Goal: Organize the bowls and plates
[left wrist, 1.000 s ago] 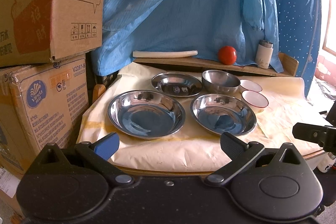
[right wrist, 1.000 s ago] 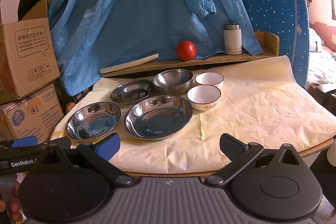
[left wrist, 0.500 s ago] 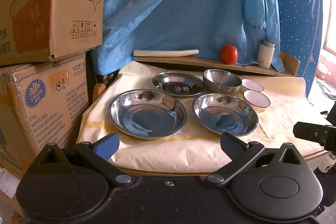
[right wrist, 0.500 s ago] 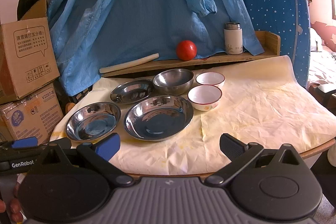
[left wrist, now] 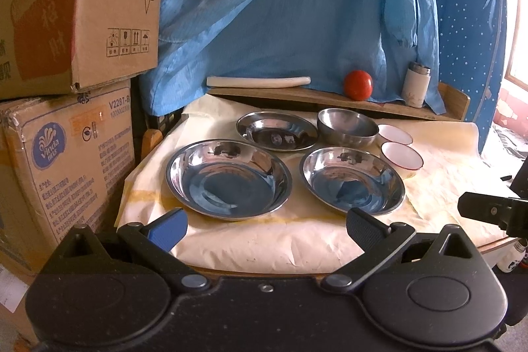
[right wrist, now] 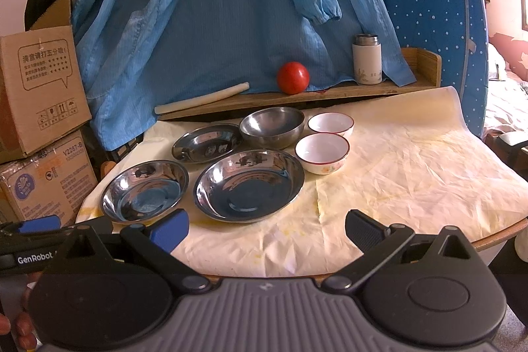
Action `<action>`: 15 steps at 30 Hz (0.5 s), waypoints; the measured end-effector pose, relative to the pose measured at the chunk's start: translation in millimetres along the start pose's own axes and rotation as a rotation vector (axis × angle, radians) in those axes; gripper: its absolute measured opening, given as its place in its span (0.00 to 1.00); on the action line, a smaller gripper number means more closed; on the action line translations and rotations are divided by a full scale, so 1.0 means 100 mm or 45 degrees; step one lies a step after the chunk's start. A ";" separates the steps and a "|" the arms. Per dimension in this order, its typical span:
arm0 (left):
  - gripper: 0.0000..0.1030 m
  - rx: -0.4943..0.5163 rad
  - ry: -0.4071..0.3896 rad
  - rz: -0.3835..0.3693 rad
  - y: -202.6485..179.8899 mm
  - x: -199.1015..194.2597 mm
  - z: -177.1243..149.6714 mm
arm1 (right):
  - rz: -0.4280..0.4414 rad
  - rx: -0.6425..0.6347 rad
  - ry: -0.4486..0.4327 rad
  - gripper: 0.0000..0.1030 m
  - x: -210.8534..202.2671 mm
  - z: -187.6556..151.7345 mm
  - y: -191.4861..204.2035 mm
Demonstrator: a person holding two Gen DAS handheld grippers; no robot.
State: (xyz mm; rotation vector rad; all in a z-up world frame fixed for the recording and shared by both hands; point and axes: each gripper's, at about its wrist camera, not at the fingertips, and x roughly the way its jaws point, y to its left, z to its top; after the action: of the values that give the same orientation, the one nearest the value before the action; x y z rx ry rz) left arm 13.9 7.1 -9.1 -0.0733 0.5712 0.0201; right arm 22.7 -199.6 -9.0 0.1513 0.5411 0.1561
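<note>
Nothing stacked yet. Three steel plates, one steel bowl and two white bowls clustered on the table's left half: left plate at the near-left edge, middle plate beside it, small plate behind. Left gripper dead ahead of the left plate, nearer to it; tongs wide apart, empty, level, short of the near edge. Right gripper likewise spread and empty, facing the middle plate. Round dishes, no long axis; likely rim grab from the near side.

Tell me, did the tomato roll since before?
No. In the right wrist view the tomato sits at the same spot on the shelf, left of the flask.
</note>
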 end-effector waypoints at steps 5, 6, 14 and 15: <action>0.99 -0.001 0.001 0.000 -0.01 0.01 -0.01 | 0.000 0.000 0.003 1.00 0.02 0.00 -0.01; 0.99 -0.001 0.002 -0.001 -0.01 0.01 -0.01 | 0.000 0.000 0.004 1.00 0.03 0.00 -0.01; 0.99 -0.001 0.004 -0.001 0.00 0.02 0.00 | 0.001 -0.001 0.008 1.00 0.06 0.00 -0.01; 0.99 -0.001 0.005 0.000 0.00 0.03 0.00 | 0.000 0.000 0.009 1.00 0.06 0.00 -0.01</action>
State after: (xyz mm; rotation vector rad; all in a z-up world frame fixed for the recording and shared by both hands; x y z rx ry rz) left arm 16.3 7.3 -10.7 -0.0746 0.5749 0.0200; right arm 27.7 -198.9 -12.2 0.1504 0.5482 0.1566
